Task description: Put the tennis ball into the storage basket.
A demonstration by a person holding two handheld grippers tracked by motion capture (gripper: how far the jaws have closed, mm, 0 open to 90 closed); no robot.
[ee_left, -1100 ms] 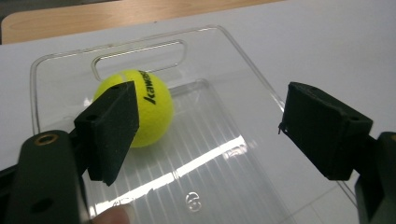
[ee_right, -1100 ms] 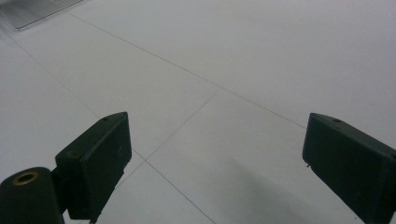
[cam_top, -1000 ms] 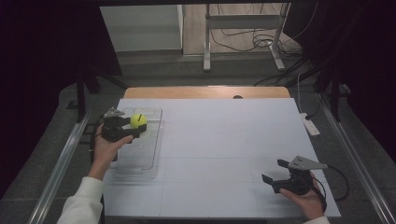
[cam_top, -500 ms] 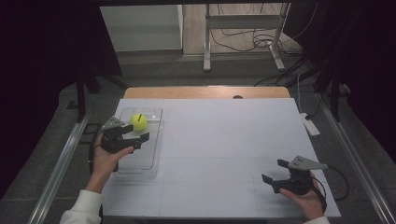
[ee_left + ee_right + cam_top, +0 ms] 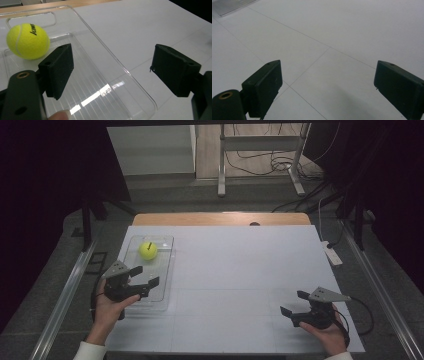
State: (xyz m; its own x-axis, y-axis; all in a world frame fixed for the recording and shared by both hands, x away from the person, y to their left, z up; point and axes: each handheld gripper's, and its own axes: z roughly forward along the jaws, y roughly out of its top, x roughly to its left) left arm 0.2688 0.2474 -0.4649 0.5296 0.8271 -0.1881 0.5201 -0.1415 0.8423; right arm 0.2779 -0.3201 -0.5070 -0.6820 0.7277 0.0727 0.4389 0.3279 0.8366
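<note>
On the high view, left gripper [image 5: 144,276] sits over the near end of the clear tray [image 5: 167,270], jaws apart, nothing held, having just opened a little further; tennis ball [image 5: 148,250] rests at the tray's far end, ahead of it. Right gripper [image 5: 295,303] is released, far across the desk [image 5: 240,265], so left is nearer. Left gripper view: ball [image 5: 27,41] lies up-left beyond the left pad, off the jaw line. Right gripper view: jaws apart over bare desk [image 5: 332,37].

white table [image 5: 235,270] with a clear tray [image 5: 164,270] near its left edge
</note>
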